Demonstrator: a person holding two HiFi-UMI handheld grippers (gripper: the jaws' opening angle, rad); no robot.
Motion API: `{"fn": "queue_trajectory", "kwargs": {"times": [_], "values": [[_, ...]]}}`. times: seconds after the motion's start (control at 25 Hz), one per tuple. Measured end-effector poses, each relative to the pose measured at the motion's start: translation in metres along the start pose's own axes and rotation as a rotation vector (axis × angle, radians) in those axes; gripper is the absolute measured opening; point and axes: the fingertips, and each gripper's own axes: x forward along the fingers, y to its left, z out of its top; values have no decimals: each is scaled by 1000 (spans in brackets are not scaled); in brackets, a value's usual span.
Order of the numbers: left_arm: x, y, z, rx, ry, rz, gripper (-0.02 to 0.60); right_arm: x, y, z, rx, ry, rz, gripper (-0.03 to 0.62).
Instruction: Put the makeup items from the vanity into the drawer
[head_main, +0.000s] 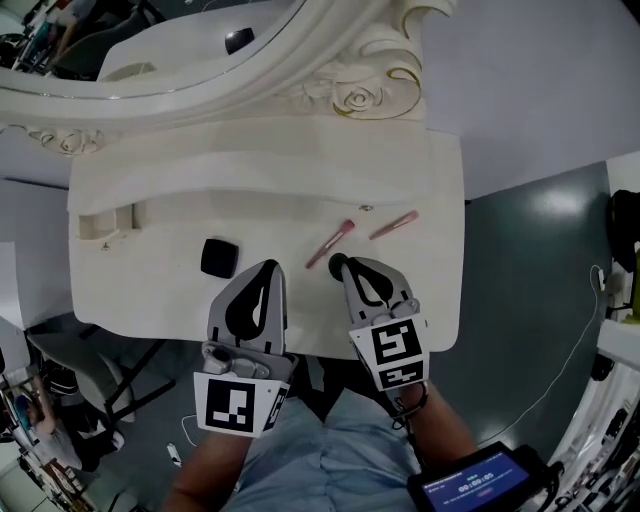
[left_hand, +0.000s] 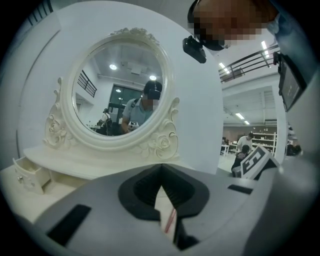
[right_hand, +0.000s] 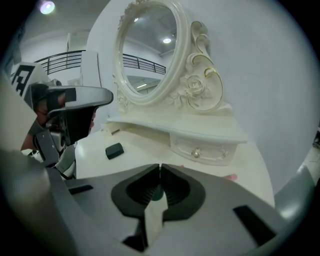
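While the pink brush (head_main: 330, 245), the pink pencil (head_main: 393, 225) and the black compact (head_main: 219, 257) lie on the vanity top (head_main: 150, 290), I see my left gripper (head_main: 268, 267) and right gripper (head_main: 337, 263) above its front edge, jaws pressed together.

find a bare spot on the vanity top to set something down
Bare: left, between the small drawer and black compact; right front corner, nearer than the pink stick. Crowded: around the pink brush, left tongs and right tongs.
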Motion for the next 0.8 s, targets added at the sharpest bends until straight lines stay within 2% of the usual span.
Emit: {"fn": "queue_trajectory", "kwargs": {"times": [0.08,0.24,0.4,0.8], "values": [[-6,0,10,-11,-19,22,0,-7,5,21,-20,-44,8,12],[-18,1,33,28,-76,42,0,-22,22,62,-57,-127,36,12],[-34,16,51,41,-123,95,0,-26,52,95,-114,-199,93,12],[-69,88,61,49,-165,211,0,7,118,139,-193,-250,181,12]]}}
